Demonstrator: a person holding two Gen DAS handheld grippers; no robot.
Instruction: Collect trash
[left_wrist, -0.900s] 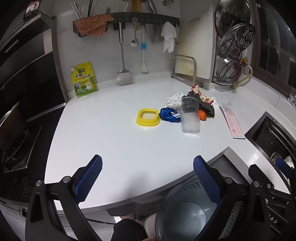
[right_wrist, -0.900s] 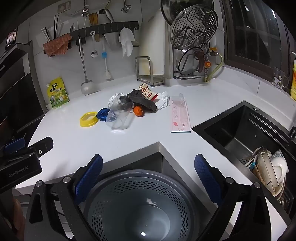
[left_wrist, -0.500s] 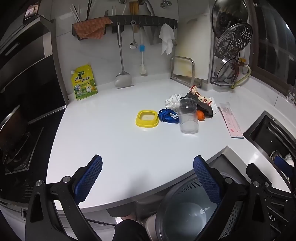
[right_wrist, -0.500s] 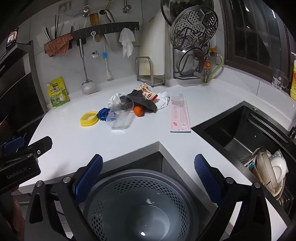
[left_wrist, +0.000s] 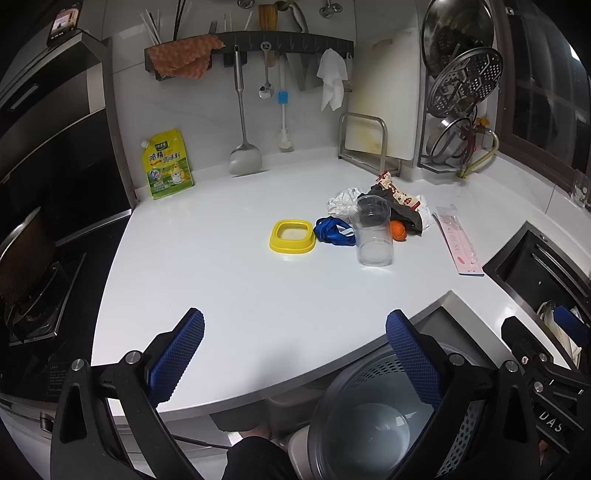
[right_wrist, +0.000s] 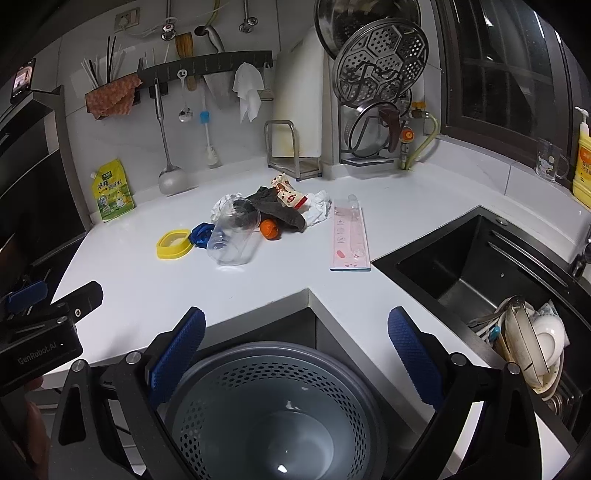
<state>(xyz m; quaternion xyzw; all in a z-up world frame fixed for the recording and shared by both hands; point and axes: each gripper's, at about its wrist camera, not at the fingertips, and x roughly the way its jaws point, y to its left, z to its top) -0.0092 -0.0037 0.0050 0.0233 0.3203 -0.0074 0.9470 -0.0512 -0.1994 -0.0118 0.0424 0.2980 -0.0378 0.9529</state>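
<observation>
White lettering "GenRobot.AI" is read on the body of the left gripper (right_wrist: 40, 332) where it enters the right wrist view at the left edge; letters "DAS" are made out on the right gripper's housing at the lower right of the left wrist view. Chinese characters are printed on a yellow seasoning pouch (left_wrist: 168, 164) leaning at the back wall (not legible in detail).

Trash is clustered mid-counter on the white countertop (left_wrist: 221, 280): a yellow square lid (left_wrist: 293, 236), a blue crumpled wrapper (left_wrist: 332, 230) just beside it, a clear plastic cup (left_wrist: 373, 230) upright in front, an orange fruit (left_wrist: 398, 229), a dark rag (right_wrist: 277, 210), a printed snack wrapper (right_wrist: 286, 191), crumpled white paper (right_wrist: 317, 208), and a pink flat packet (right_wrist: 349, 234) lying apart toward the sink.

Both tools are held with jaws fully spread and nothing between them: left gripper (left_wrist: 295, 354), right gripper (right_wrist: 295, 354). A grey perforated bin (right_wrist: 273, 406) stands below the counter edge, directly under the right gripper.

Only the right wrist view shows the black sink (right_wrist: 480, 266) with stacked dishes (right_wrist: 532, 343) and a yellow soap bottle (right_wrist: 583, 162); only the left wrist view shows the stove (left_wrist: 33, 295).
</observation>
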